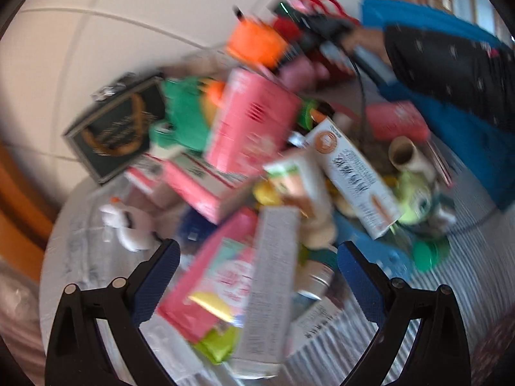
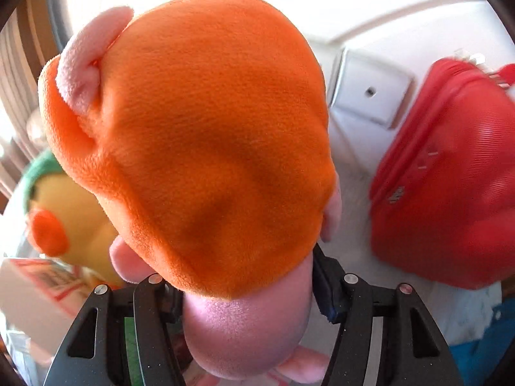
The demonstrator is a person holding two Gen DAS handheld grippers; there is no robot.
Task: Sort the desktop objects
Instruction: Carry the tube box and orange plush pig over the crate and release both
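The orange plush toy (image 2: 193, 135) with pink ears and a pink body fills the right wrist view, clamped at its pink lower part in the right tool (image 2: 248, 292). In the left wrist view the same toy (image 1: 254, 43) hangs above the far side of the pile, beside a red case (image 2: 450, 173). Below it the table (image 1: 466, 257), under a striped cloth, carries a heap: a pink box (image 1: 254, 122), a white carton (image 1: 351, 173), a cardboard tube (image 1: 407, 156), a green and yellow plush duck (image 2: 64, 206) and a dark framed box (image 1: 116, 132). The left tool (image 1: 257, 257) hovers over the heap, its fingers wide apart and holding nothing. Beyond the table edge lies a floor of large white tiles (image 1: 96, 48). The left wrist view is blurred.
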